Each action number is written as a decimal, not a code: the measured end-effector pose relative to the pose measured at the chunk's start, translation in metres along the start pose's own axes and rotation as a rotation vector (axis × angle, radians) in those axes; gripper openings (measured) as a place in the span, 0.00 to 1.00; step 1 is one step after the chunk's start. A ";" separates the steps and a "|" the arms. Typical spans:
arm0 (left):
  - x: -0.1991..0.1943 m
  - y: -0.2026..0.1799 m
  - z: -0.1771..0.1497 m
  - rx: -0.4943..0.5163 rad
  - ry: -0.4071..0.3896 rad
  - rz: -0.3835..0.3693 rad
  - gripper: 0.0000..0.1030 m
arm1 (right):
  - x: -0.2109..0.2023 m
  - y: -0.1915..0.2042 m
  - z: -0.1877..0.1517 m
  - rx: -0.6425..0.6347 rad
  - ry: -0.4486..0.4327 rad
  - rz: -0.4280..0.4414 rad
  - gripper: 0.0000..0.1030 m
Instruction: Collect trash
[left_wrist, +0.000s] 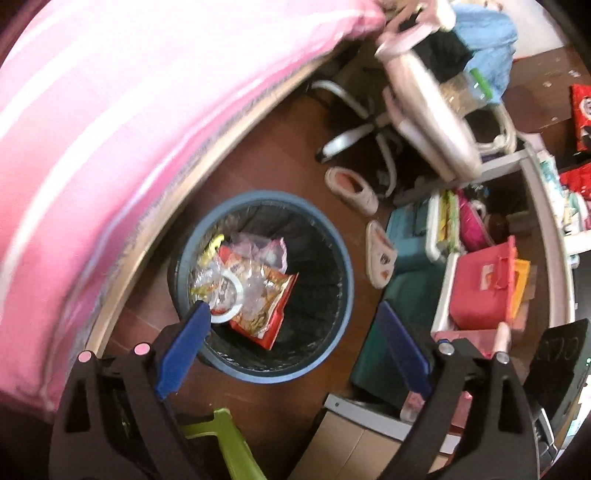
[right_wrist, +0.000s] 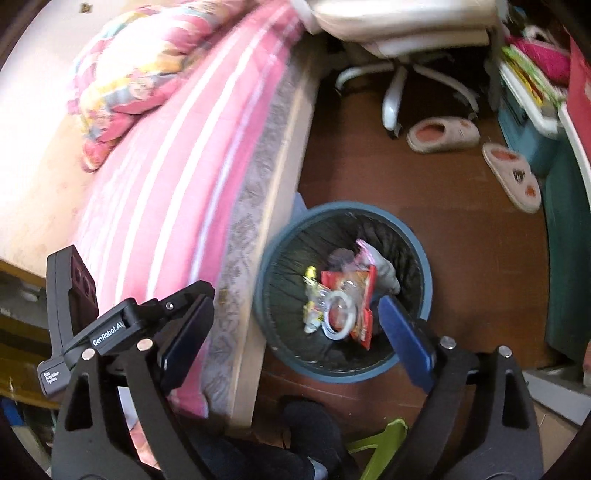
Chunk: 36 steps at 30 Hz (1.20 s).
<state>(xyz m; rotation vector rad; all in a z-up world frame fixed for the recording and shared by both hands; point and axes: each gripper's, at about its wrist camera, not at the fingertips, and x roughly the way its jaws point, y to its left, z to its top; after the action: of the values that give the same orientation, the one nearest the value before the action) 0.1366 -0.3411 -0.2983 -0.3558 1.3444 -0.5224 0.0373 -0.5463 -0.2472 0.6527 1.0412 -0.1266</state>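
Both the left gripper (left_wrist: 291, 350) and right gripper (right_wrist: 295, 339) are held spread and empty above the blue bin (left_wrist: 343, 258), wrappers (left_wrist: 258, 291) already dropped inside, while red packets (left_wrist: 581, 114) at two o'clock are judged uncollected.

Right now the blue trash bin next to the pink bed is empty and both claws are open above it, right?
Not quite. The blue trash bin is not empty: it holds a red snack wrapper, a white tape ring and clear plastic, as the left wrist view shows. The rest is right: it stands beside the pink bed, and the left claw and right claw are open above it.
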 end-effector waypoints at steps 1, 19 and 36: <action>-0.011 0.000 -0.001 0.001 -0.023 -0.007 0.88 | -0.007 0.009 -0.002 -0.019 -0.015 0.008 0.89; -0.285 0.060 -0.059 -0.058 -0.593 0.204 0.94 | -0.110 0.223 -0.059 -0.491 -0.202 0.285 0.94; -0.428 0.124 -0.126 -0.240 -0.834 0.468 0.94 | -0.120 0.371 -0.144 -0.767 -0.195 0.436 0.94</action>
<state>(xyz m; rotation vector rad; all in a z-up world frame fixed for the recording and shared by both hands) -0.0269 0.0041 -0.0364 -0.3797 0.6315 0.1873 0.0121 -0.1916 -0.0321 0.1460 0.6610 0.5585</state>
